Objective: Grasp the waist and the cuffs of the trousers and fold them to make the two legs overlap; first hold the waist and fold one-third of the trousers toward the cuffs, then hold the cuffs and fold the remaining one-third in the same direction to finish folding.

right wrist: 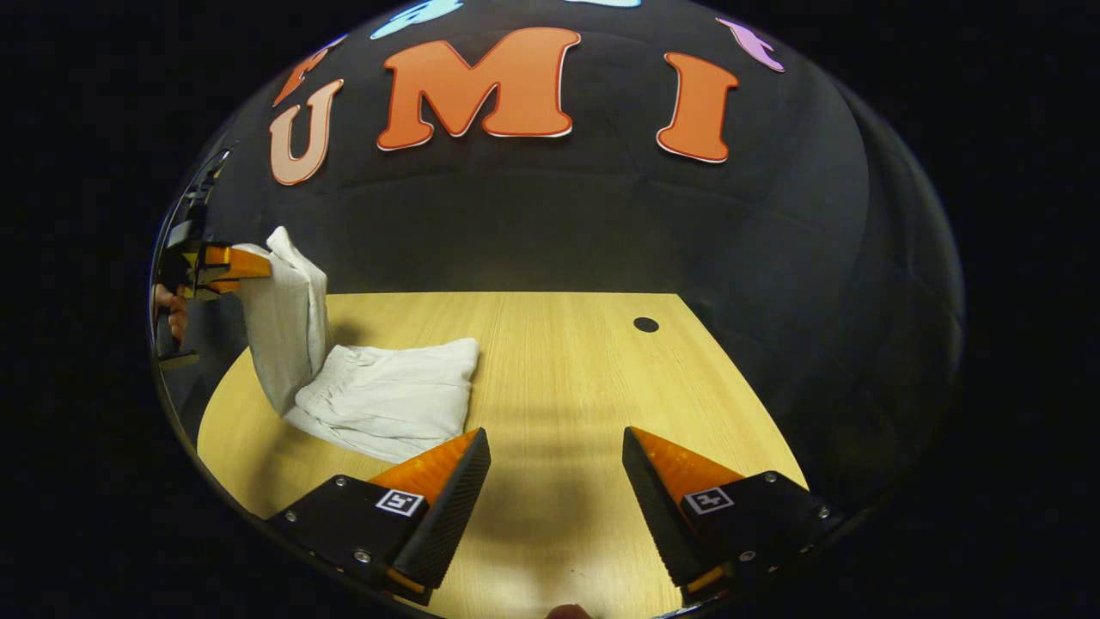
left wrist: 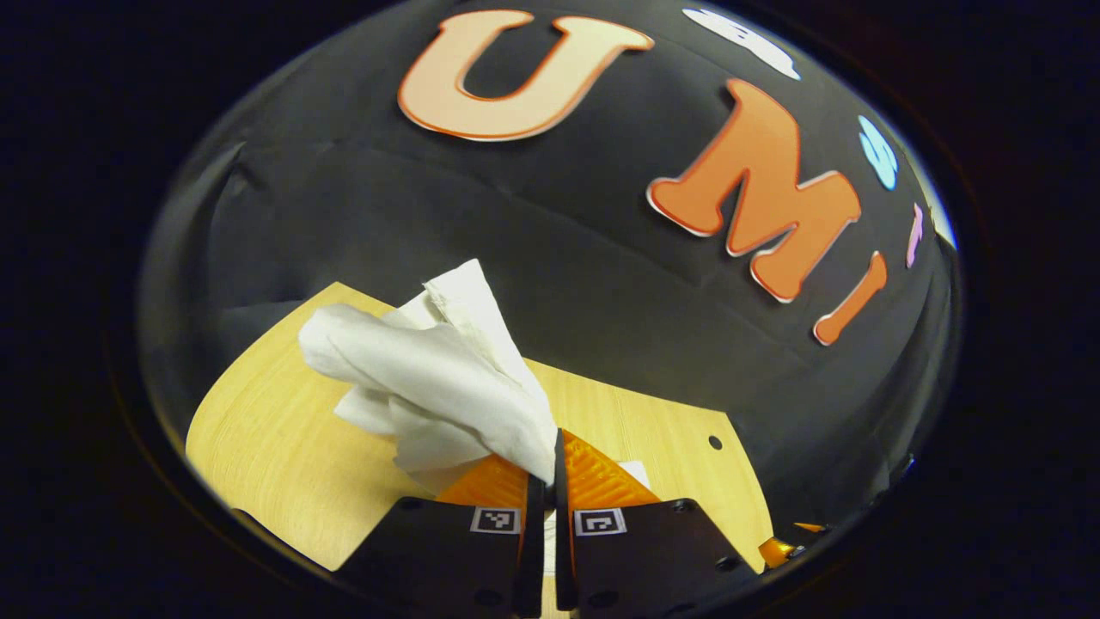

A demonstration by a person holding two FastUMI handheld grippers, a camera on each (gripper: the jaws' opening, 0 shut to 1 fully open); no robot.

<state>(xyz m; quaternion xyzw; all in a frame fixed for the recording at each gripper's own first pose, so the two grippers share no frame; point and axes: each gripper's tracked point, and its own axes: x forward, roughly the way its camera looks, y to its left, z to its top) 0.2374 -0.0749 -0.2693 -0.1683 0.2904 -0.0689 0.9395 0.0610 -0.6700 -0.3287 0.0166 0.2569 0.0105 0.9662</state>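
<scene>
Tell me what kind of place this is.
Likely a recording booth, not a home: a black cloth wall backs a bare wooden table, where the left gripper lifts white trousers and the right gripper waits open.

Your booth was dim, yet the worktop [right wrist: 559,361] was lit warmly from above. Soft shadows lay under your right gripper [right wrist: 557,468]. Fisheye bending curved the edges; focus stayed fairly sharp.
</scene>
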